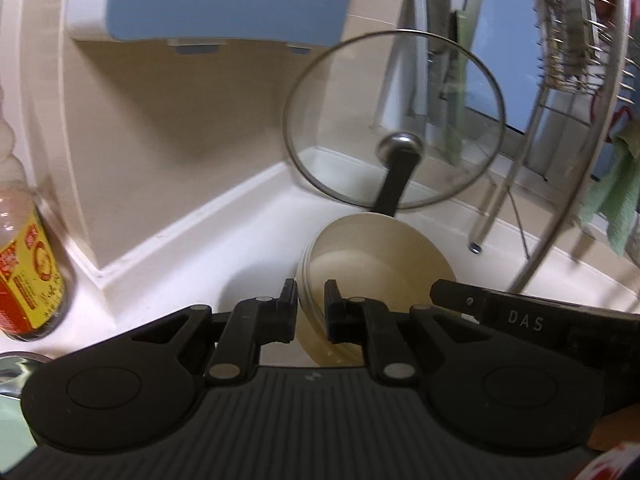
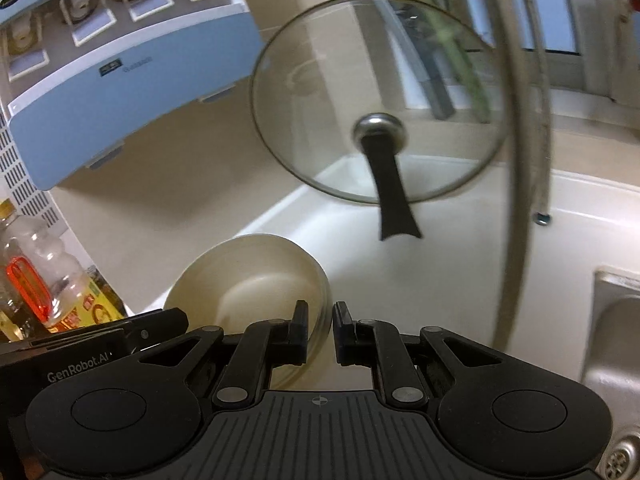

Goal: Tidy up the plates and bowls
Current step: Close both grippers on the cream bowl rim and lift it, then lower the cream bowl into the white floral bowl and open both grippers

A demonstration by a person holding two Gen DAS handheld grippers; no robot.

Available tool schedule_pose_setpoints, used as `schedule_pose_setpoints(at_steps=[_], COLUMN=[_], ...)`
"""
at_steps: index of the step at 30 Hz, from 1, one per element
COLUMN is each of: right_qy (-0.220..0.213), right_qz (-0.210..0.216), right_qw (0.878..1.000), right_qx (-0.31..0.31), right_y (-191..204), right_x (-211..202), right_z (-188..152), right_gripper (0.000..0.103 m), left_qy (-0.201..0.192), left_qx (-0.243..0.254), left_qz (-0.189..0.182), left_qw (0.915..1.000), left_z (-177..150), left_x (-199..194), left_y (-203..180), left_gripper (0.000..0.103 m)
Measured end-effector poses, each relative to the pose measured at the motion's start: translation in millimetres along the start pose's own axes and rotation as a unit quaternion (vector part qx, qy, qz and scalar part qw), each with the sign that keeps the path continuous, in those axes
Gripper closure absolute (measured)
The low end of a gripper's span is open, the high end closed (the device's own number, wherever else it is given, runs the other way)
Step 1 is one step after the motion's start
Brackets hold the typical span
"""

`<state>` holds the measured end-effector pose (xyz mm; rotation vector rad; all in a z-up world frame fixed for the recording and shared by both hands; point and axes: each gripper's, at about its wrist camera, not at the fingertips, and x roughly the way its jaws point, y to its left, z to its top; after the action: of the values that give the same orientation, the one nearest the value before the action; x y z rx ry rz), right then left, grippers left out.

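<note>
A stack of cream bowls [image 1: 376, 264] is held over the white counter [image 1: 248, 248]. My left gripper [image 1: 311, 308] is shut on the stack's left rim. My right gripper [image 2: 320, 330] is shut on the right rim of the same stack of bowls [image 2: 248, 280]. Each gripper's body shows at the edge of the other's view: the right gripper [image 1: 520, 322] in the left wrist view, and the left gripper [image 2: 88, 344] in the right wrist view.
A glass pot lid [image 1: 394, 120] with a black handle leans upright in the counter's corner; it also shows in the right wrist view [image 2: 376, 96]. A wire dish rack [image 1: 568, 40] stands on the right. Oil bottles [image 2: 44, 276] stand on the left. A steel sink [image 2: 616, 368] lies at right.
</note>
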<state>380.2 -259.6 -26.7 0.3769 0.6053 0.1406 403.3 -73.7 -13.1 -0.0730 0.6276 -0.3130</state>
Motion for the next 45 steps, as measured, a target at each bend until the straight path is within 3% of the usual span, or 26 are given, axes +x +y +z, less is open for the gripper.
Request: schedule_pose_setpoints(at_steps=[19,38,40,43,45], right_qy=[0.045,0.067,0.063,0.052,0.048], right_qz=[0.015,0.009,0.012,0.017,0.022], right_qw=[0.999,0.998,0.998,0.998,0.998], right_qx=[-0.01,0.004,0.006,0.014,0.018], right_y=[19,14,14,12,11], right_x=[62,78,75,67,60], right_z=[2,2,1,0,-1], right_gripper=[0.09,0.089,0.083,0.06,0.058], left_qy=[0.032,0.055,0.049,0.044,0.04], left_qx=[-0.028,-0.041,-0.035,-0.035,-0.038], left_qz=[0.033,0.029,0.034,0.037,0.037], left_qw=[0.9985,0.9972,0.9976,0.9977,0.9978], left_z=[3,-2,-1,0,-1], left_x=[32,42,39,31,25], left_y=[45,51,49,48,48], left_gripper=[0.091,0.091,0.09,0.088,0.088])
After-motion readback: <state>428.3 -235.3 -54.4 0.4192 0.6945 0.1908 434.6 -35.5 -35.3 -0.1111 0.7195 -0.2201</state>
